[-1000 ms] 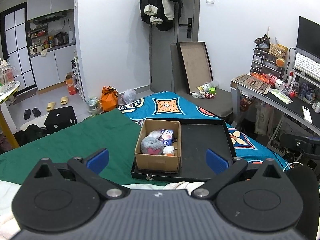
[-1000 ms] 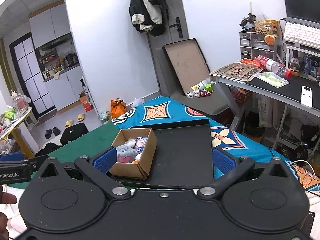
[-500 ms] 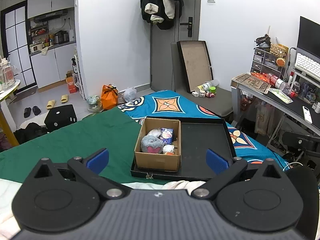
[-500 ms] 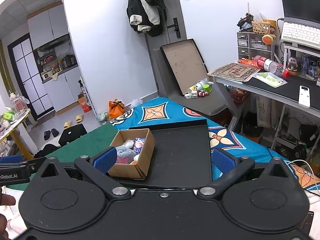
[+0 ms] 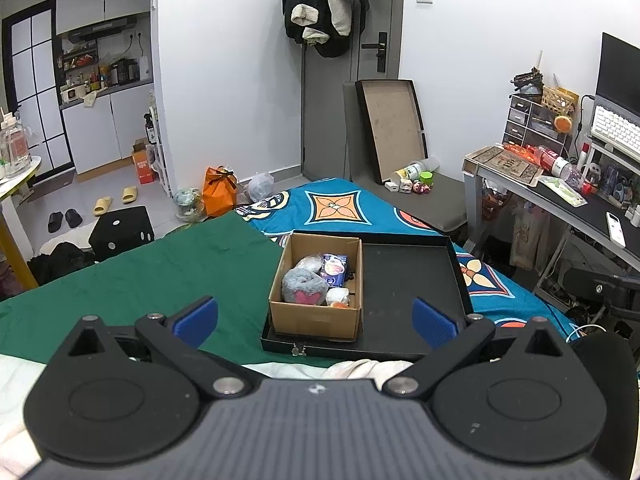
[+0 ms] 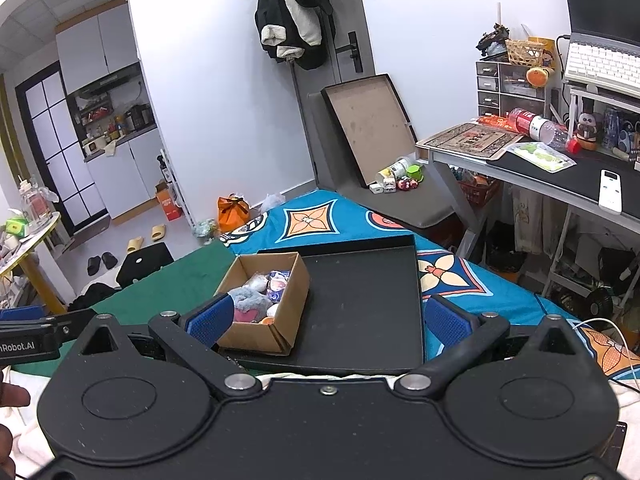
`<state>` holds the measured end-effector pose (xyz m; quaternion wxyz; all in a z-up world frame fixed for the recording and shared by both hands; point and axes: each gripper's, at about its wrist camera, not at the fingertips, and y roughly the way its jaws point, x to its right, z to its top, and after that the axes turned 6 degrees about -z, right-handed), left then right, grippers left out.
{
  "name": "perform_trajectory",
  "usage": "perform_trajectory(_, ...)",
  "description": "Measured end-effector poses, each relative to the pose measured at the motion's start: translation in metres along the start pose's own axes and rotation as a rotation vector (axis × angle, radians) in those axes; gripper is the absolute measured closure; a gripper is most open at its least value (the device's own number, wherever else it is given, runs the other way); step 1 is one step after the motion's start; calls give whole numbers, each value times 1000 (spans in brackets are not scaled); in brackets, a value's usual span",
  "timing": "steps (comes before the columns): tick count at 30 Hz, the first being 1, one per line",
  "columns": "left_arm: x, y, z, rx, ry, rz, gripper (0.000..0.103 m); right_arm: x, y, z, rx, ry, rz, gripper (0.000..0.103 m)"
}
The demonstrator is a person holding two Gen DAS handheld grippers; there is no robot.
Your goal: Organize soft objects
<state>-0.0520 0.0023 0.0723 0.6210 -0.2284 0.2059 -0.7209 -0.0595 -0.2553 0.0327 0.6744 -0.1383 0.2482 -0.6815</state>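
Because both tools hang back from the bed with nothing between their fingers, the left wrist view shows the work laid out whole. The left gripper (image 5: 315,316) has its fingers spread wide and empty. Beyond them the cardboard box (image 5: 316,322) sits in the left part of the black tray (image 5: 412,284), snug against the tray's left wall, probably so that the rest of the tray floor stays bare as a sorting space. Inside the box lie the soft things: a grey plush with a pink heart (image 5: 303,289), a blue printed packet (image 5: 335,270) behind it, and smaller pale pieces to the plush's right, too small to name.

From the right wrist view, the right gripper (image 6: 329,320) is likewise fully parted and carries nothing; its left finger overlaps the box (image 6: 276,320) only in sight, not in touch. The plush (image 6: 250,300) shows above the box's near rim.

Soft things gathered in the box with the tray bare would fit either a finished packing or a load awaiting laying-out.
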Motion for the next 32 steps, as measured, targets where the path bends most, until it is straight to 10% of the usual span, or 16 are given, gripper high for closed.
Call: perform_trajectory(32, -5, 22, 8, 16, 29, -1, 1, 5, 23, -2, -13, 34, 25, 0)
